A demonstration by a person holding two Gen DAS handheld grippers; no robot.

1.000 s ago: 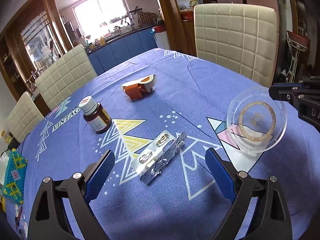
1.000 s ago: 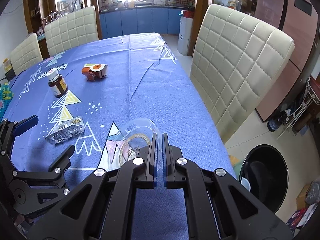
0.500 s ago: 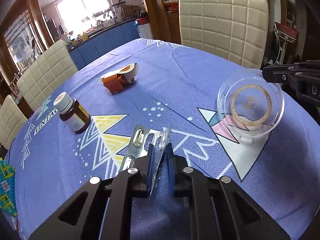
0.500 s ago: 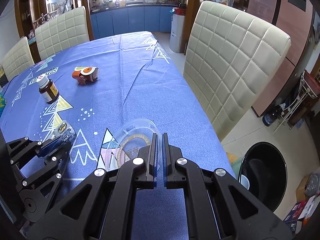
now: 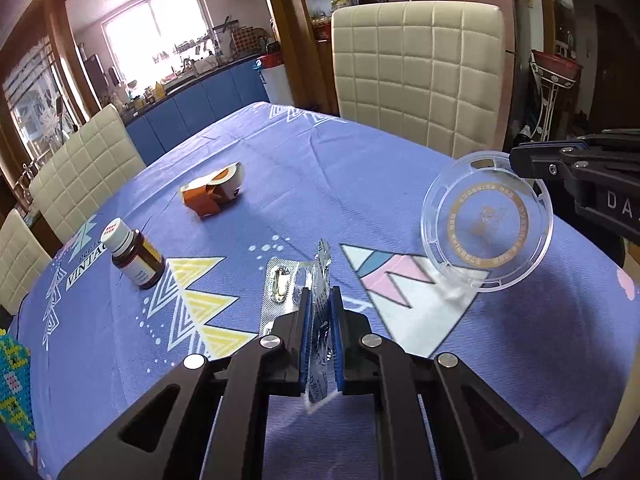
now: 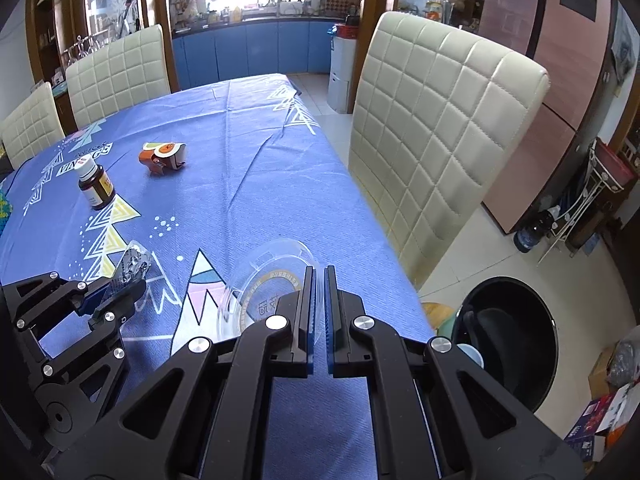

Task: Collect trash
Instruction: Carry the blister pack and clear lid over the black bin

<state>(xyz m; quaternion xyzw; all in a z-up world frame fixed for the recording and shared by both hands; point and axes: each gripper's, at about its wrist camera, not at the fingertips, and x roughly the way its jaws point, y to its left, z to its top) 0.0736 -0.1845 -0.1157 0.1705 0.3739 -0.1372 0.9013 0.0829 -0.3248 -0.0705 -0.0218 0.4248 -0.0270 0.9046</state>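
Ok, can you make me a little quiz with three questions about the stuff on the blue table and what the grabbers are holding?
1. True or false: the left gripper is shut on the silver pill pack.
2. What does the right gripper pinch by its rim?
A. the brown medicine bottle
B. the clear plastic lid
C. the orange crumpled carton
3. Fill in: on the floor to the right of the table stands a black ____.

Key: 1 true. 2 B; the lid hangs tilted, off the cloth. 3 bin; it stands beside the cream chair.
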